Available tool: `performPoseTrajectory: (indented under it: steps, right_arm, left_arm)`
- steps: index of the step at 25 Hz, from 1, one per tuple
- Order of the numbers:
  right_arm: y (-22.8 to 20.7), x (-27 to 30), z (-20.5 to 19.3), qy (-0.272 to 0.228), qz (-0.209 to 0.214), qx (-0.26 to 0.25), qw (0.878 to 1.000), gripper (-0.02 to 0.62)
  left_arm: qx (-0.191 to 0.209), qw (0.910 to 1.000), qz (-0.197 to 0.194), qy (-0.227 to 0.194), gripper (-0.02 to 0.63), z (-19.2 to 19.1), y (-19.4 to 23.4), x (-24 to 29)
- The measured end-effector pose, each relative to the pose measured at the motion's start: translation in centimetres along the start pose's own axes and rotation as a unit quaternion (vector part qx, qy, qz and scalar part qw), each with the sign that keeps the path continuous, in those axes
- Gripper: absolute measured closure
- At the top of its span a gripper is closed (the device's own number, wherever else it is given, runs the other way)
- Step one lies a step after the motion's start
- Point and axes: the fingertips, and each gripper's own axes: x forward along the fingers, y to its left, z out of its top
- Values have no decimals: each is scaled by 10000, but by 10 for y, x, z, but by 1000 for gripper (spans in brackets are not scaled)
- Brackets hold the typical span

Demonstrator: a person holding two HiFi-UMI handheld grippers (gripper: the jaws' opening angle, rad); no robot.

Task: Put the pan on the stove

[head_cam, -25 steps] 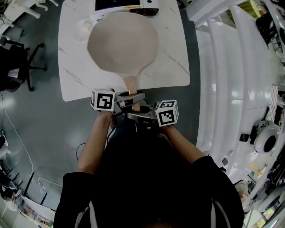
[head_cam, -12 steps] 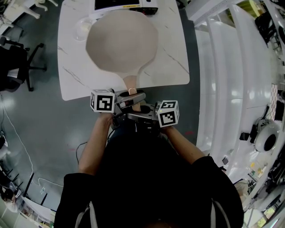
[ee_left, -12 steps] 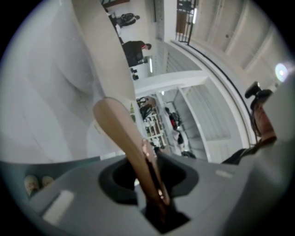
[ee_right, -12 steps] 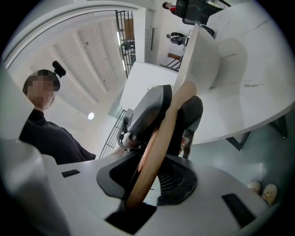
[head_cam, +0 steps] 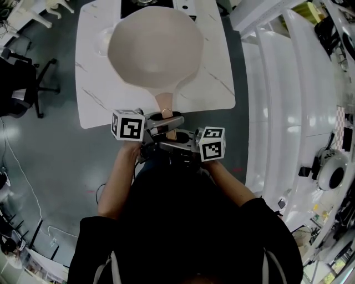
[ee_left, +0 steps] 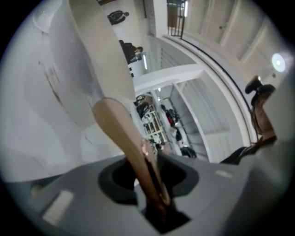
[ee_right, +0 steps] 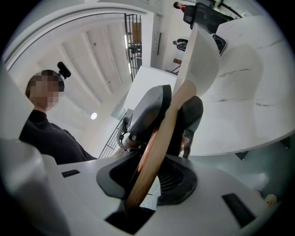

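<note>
Two hands share one load: the left gripper (ee_left: pixel 150 182) and right gripper (ee_right: pixel 147 168) both clench the handle (head_cam: pixel 165 105) at six o'clock. This likely steadies the wide beige pan (head_cam: pixel 155 47) above the tabletop (head_cam: pixel 91 105), with the stove (head_cam: pixel 145 2) at twelve o'clock.

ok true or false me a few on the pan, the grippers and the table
1. The left gripper and the right gripper both have their jaws shut on the tan wooden handle of the big beige pan. True.
2. The pan holds food. False: its inside is bare.
3. The table has a white top with marble-like veins. True.
4. The office chair left of the table is red. False: it is black.
</note>
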Motion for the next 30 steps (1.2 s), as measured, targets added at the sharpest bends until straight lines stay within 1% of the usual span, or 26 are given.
performPoseTrajectory:
  steps: [6, 15, 20, 26, 30]
  right_arm:
    - [12, 4, 14, -125, -21, -128, 9998, 484]
    - [23, 29, 43, -388, -107, -382, 9985, 483]
    - [22, 44, 62, -506, -96, -475, 9975, 482]
    - [16, 57, 98, -523, -56, -553, 9971, 480]
    - [13, 60, 113, -520, -12, -612, 9968, 480]
  left_arm:
    - [96, 9999, -36, 60, 490, 12, -14, -3]
    - [356, 9989, -139, 265, 489, 42, -28, -22]
    - [491, 9980, -120, 377, 488, 62, -27, -32]
    - [546, 9979, -96, 335, 486, 100, -23, -37]
    - [520, 9981, -50, 320, 486, 114, -19, -38]
